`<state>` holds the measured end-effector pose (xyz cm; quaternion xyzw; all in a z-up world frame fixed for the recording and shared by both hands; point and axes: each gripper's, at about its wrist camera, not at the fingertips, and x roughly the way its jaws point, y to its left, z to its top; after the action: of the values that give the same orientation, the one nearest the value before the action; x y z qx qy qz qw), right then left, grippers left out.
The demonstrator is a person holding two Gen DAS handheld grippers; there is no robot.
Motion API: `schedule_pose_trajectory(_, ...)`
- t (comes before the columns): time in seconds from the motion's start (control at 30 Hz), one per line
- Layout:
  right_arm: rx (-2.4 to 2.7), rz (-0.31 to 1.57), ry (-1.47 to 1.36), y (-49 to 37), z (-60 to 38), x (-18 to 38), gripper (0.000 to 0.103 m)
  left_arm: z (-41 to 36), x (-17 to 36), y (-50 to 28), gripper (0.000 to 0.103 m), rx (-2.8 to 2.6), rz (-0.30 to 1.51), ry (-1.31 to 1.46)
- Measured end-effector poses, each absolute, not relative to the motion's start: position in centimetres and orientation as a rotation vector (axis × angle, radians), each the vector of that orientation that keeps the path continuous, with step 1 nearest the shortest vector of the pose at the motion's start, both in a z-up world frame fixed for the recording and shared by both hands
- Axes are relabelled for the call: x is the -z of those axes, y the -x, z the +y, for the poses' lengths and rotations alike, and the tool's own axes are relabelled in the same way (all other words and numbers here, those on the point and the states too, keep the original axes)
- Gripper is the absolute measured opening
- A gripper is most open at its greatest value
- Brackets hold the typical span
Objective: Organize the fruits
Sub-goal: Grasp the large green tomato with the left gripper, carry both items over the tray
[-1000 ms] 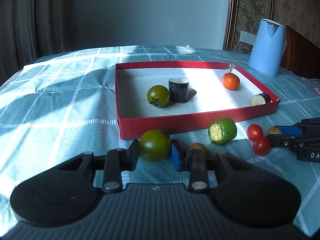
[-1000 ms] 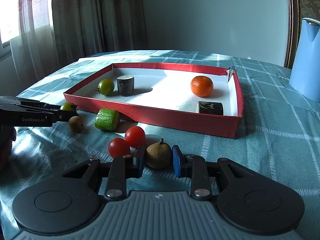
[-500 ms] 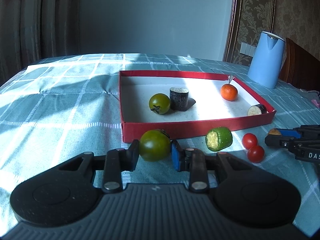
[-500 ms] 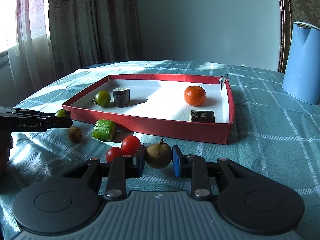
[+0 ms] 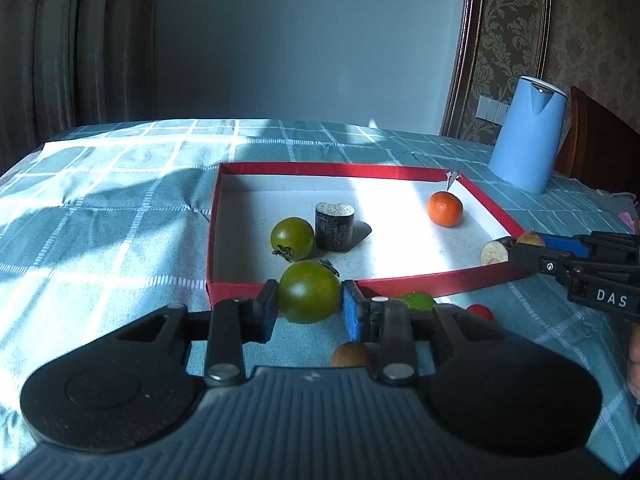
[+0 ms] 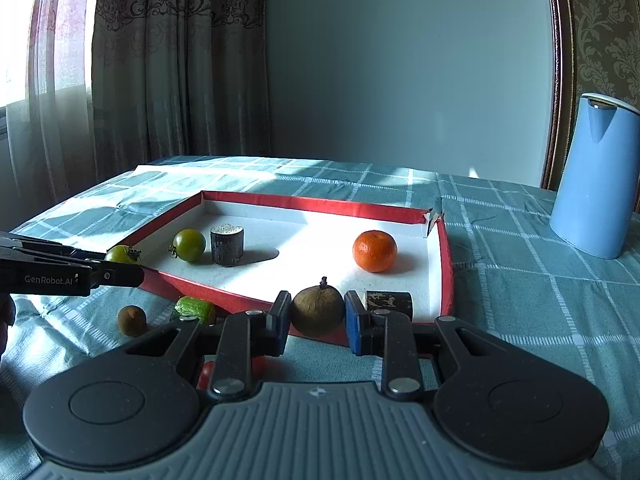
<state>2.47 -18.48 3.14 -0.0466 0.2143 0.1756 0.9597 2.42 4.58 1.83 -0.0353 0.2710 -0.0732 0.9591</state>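
Left wrist view: left gripper (image 5: 309, 307) is pinching a green tomato (image 5: 308, 292); right gripper (image 6: 317, 317) is pinching a brown fruit (image 6: 317, 311). Four pieces are sitting in the red tray (image 6: 446, 264); several are waiting outside.

The tray (image 6: 446, 264) lies on the tablecloth (image 6: 540, 292), the kettle (image 6: 596, 176) behind and to its right. In the tray: a tomato (image 6: 189, 245) just left of a cut cylinder (image 6: 227, 245), a mandarin (image 6: 375, 250) toward the right wall, another cut piece (image 6: 390, 302) at the near right corner. Before the tray's near wall lie a cucumber piece (image 6: 194, 308) and a small round fruit (image 6: 131, 320).
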Motion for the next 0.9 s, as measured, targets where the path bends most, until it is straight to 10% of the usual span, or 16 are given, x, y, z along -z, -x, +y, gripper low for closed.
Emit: schedule_pose_trajectory(0.9, -0.280, 0.601, 0.113, -13.1, -14.3, -1.4, 0.027, 2.2, -0.4, -11.4, 0.030, 0.101, 0.673, 0.016)
